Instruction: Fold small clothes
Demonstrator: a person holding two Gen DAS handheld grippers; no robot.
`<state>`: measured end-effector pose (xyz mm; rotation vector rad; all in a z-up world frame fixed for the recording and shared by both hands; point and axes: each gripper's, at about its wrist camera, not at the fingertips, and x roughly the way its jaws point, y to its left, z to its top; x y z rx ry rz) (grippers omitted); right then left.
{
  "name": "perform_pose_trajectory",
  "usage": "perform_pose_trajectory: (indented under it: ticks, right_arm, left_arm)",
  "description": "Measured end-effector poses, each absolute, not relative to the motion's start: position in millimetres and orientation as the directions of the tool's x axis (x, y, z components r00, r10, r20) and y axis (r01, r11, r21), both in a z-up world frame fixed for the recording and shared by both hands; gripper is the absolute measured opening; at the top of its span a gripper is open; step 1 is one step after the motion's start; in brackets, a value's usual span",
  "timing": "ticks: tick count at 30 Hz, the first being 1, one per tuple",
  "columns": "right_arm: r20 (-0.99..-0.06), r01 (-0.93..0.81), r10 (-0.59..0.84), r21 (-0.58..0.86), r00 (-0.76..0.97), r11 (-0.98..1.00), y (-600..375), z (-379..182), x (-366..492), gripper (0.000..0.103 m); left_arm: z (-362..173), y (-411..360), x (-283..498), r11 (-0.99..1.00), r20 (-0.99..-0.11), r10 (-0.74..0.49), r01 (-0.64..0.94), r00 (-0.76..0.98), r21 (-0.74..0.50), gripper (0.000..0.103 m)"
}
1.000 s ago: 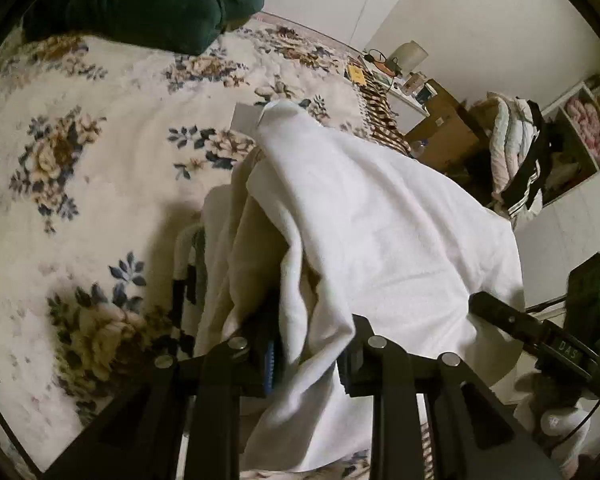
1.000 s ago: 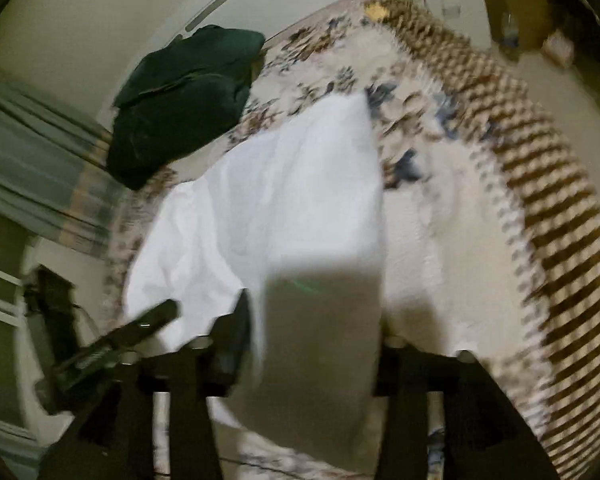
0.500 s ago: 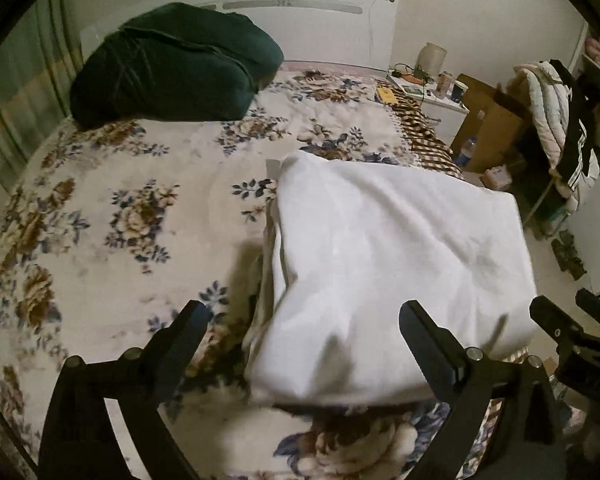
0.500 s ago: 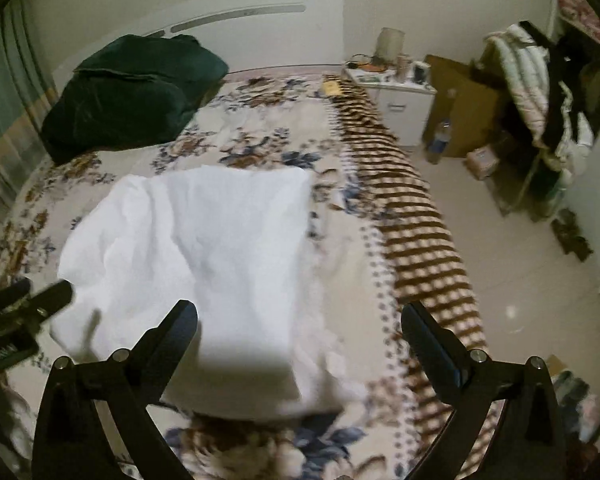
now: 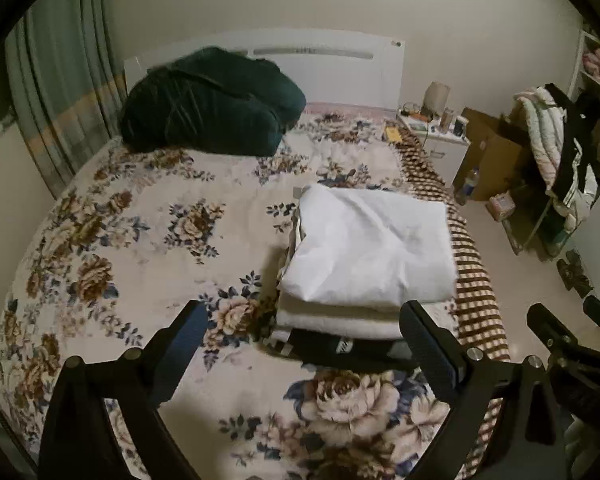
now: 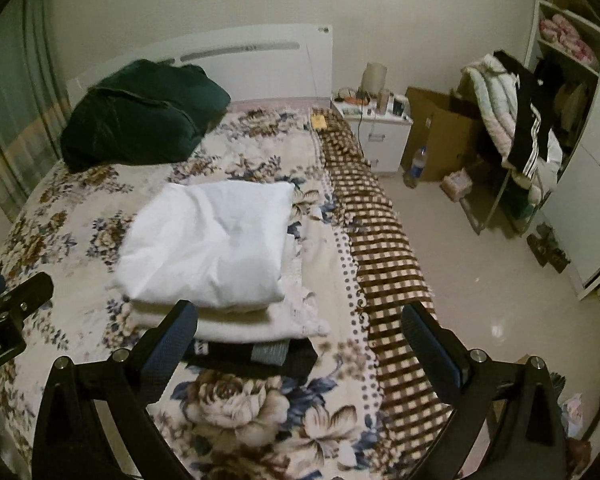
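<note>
Both tongs gape wide and empty, left gripper and right gripper, above a soft white folded cloth stacked puffy on the flowered blanket.

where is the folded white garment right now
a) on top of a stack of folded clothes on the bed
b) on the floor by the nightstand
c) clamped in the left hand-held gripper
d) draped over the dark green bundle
a: the folded white garment lies on top of a stack of folded clothes, above a cream layer and a black garment, on the floral bedspread, with both hand-held grippers open and empty.
</note>
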<state>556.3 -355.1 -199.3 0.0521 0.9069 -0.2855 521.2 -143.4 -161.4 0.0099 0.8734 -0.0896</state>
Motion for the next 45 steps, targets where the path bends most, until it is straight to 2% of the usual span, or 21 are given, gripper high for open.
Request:
perform_pose_trajectory:
  ticks: [11, 24, 28, 30, 45]
  right_arm:
    - [-0.702, 0.253, -0.233, -0.078, 0.673, 0.964, -320.5, -72.4, 418.0, 0.103]
    - [-0.626, 0.23, -0.213, -0.056, 0.75, 0.972, -279.7, 31.1, 296.1, 0.103]
    - [-0.616, 0.215, -0.203, -0.055, 0.761, 0.975, -271.9, 46.2, 282.4, 0.103]
    - [-0.608, 0.215, -0.206, -0.059, 0.766, 0.975, -268.3, 52.8, 275.3, 0.103]
    - [-0.607, 0.212, -0.201, -0.054, 0.769, 0.976, -262.0, 64.8, 262.8, 0.103]
  left_arm:
    - [-78.6, -132.9, 408.7, 0.992, -0.711, -0.101, 0.123, 0.696, -0.021, 0.098]
    - [-19.7, -118.1, 329.2, 0.992, -0.636, -0.09, 0.123, 0.766, 0.008, 0.098]
    - [-16.0, -113.5, 318.5, 0.993, -0.627, -0.093, 0.12, 0.773, 0.0, 0.098]
    - [-16.0, -112.0, 315.9, 0.993, -0.629, -0.089, 0.114, 0.772, 0.0, 0.103]
    - [-13.3, -108.8, 295.3, 0.996, -0.613, -0.062, 0.089, 0.788, 0.013, 0.103]
